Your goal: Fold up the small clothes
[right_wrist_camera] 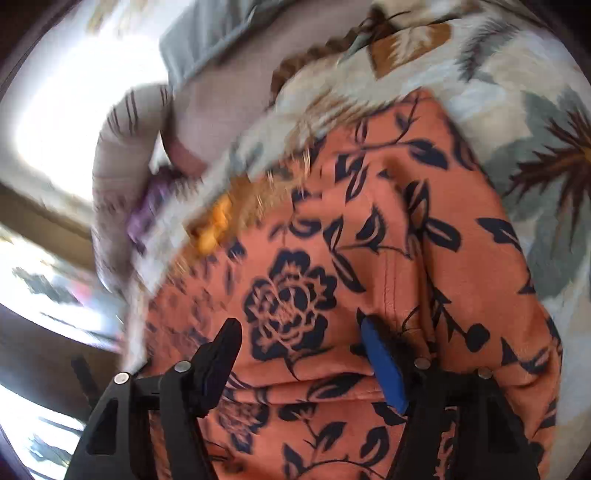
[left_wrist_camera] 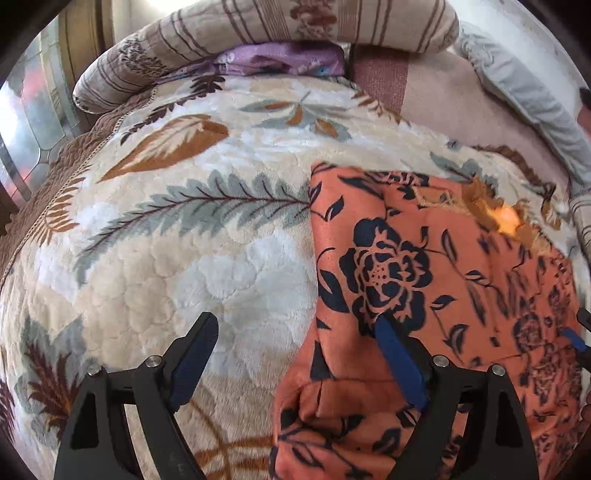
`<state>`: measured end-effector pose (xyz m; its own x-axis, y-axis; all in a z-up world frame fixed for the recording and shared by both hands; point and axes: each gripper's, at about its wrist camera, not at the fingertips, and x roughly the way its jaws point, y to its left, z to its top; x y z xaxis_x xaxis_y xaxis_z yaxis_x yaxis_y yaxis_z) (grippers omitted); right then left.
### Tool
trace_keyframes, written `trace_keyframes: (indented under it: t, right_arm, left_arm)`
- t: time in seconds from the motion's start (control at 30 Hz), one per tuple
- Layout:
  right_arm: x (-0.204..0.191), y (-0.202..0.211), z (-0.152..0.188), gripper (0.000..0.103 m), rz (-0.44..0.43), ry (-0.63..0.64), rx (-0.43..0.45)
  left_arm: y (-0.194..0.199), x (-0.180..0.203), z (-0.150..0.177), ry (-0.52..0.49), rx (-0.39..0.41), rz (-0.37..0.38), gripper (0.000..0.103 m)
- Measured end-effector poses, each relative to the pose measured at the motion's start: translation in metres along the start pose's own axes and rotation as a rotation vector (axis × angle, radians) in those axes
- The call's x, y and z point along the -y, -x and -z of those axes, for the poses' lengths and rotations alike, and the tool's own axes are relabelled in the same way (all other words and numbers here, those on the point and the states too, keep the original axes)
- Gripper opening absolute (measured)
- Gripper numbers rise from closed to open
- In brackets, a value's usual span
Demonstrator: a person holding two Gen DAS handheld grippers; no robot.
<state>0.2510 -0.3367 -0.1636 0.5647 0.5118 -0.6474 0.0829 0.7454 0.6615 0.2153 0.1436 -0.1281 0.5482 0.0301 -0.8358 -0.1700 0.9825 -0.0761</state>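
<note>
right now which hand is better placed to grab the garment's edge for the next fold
Left. The left gripper is open astride the orange garment's edge on the blanket; the right gripper hangs open over its middle.

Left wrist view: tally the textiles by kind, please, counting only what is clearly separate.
Orange floral garment: 1
Leaf-print plush blanket: 1
Striped pillow: 1
Purple floral cloth: 1
Grey ruffled bedding: 1
Total: 5
</note>
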Motion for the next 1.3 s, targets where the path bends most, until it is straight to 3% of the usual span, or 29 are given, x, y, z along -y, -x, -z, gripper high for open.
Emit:
trace_keyframes:
  t: [0.1, 0.17, 0.2, 0.23, 0.3, 0.37, 0.43, 0.5, 0.57, 0.6, 0.63, 0.67, 0.73, 0.77, 0.83, 0.87, 0.9, 0.93, 0.97, 1.03, 1.1, 1.2, 1.27, 1.3]
  right_arm:
    - [-0.027, 0.027, 0.004, 0.075, -0.049, 0.098, 0.037]
    - [-0.035, 0.029, 0.011, 0.082, -0.097, 0.133, 0.025]
    - [-0.028, 0.019, 0.017, 0.086, -0.069, 0.135, -0.002]
    - [-0.018, 0.0, 0.023, 0.083, 0.013, 0.111, -0.065]
    - [-0.016, 0.003, 0.022, 0.081, 0.014, 0.095, -0.046]
    - [-0.036, 0.02, 0.016, 0.081, 0.0, 0.181, -0.014]
    - [-0.042, 0.03, 0.003, 0.082, -0.029, 0.204, 0.011]
    - [-0.032, 0.027, -0.022, 0.082, -0.104, 0.125, 0.004]
    - [-0.014, 0.004, -0.039, 0.087, -0.175, 0.036, -0.025]
    - [-0.009, -0.023, -0.044, 0.087, -0.125, 0.001, -0.045]
    - [0.004, -0.038, -0.046, 0.08, -0.074, -0.059, -0.056]
    - [0.008, -0.036, -0.048, 0.08, -0.109, -0.114, -0.025]
    - [-0.014, -0.019, -0.055, 0.082, -0.159, -0.027, 0.007]
    - [-0.024, -0.009, -0.061, 0.082, -0.147, 0.038, 0.044]
    - [-0.018, -0.002, -0.078, 0.085, -0.114, 0.045, 0.098]
    - [0.002, -0.014, -0.089, 0.088, -0.086, -0.004, 0.078]
    - [0.026, -0.032, -0.099, 0.085, -0.033, -0.086, 0.014]
    - [0.045, -0.032, -0.102, 0.083, -0.088, -0.195, 0.015]
    - [0.046, -0.02, -0.104, 0.083, -0.139, -0.232, 0.063]
    - [0.024, 0.013, -0.108, 0.084, -0.146, -0.107, 0.164]
    - [0.02, 0.038, -0.108, 0.085, -0.076, -0.042, 0.241]
    - [0.043, 0.031, -0.11, 0.087, -0.008, -0.084, 0.172]
    - [0.07, 0.0, -0.11, 0.086, -0.05, -0.161, 0.038]
    - [0.077, 0.0, -0.108, 0.084, -0.031, -0.148, 0.059]
  left_arm:
    - [0.02, -0.008, 0.005, 0.023, 0.048, 0.005, 0.087]
    - [0.008, -0.004, 0.012, -0.021, -0.007, -0.033, 0.088]
    - [-0.007, 0.0, 0.018, -0.063, -0.062, -0.082, 0.088]
    - [-0.012, -0.001, 0.021, -0.063, -0.066, -0.08, 0.089]
    - [0.002, -0.004, 0.014, -0.031, -0.046, -0.058, 0.087]
    - [0.021, -0.007, 0.0, -0.007, 0.039, -0.015, 0.087]
    - [0.02, -0.007, -0.019, -0.003, 0.049, 0.01, 0.087]
    - [-0.002, -0.007, -0.033, 0.008, -0.003, 0.016, 0.087]
    - [-0.041, -0.012, -0.035, 0.014, -0.123, -0.071, 0.089]
    - [-0.044, -0.017, -0.033, 0.04, -0.1, -0.055, 0.09]
    - [-0.038, -0.016, -0.034, 0.041, -0.079, -0.064, 0.09]
    - [-0.032, -0.014, -0.034, 0.036, -0.074, -0.074, 0.089]
    - [-0.013, -0.014, -0.035, 0.041, 0.003, -0.048, 0.089]
    - [-0.007, -0.013, -0.035, 0.044, 0.031, -0.049, 0.089]
    - [-0.005, -0.008, -0.035, 0.037, 0.058, -0.051, 0.089]
    - [-0.016, -0.001, -0.034, -0.006, 0.018, -0.073, 0.089]
    - [-0.032, 0.002, -0.035, -0.048, -0.049, -0.094, 0.089]
    - [-0.037, 0.002, -0.033, -0.043, -0.059, -0.096, 0.089]
    - [-0.03, -0.003, -0.033, -0.004, -0.02, -0.086, 0.089]
    - [-0.012, -0.008, -0.033, 0.035, 0.041, -0.085, 0.089]
    - [0.005, -0.005, -0.032, 0.029, 0.103, -0.053, 0.089]
    - [0.006, 0.007, -0.028, -0.02, 0.108, 0.011, 0.089]
    - [-0.02, 0.016, -0.026, -0.06, 0.016, 0.018, 0.089]
    - [-0.035, 0.016, -0.023, -0.044, -0.047, -0.02, 0.089]
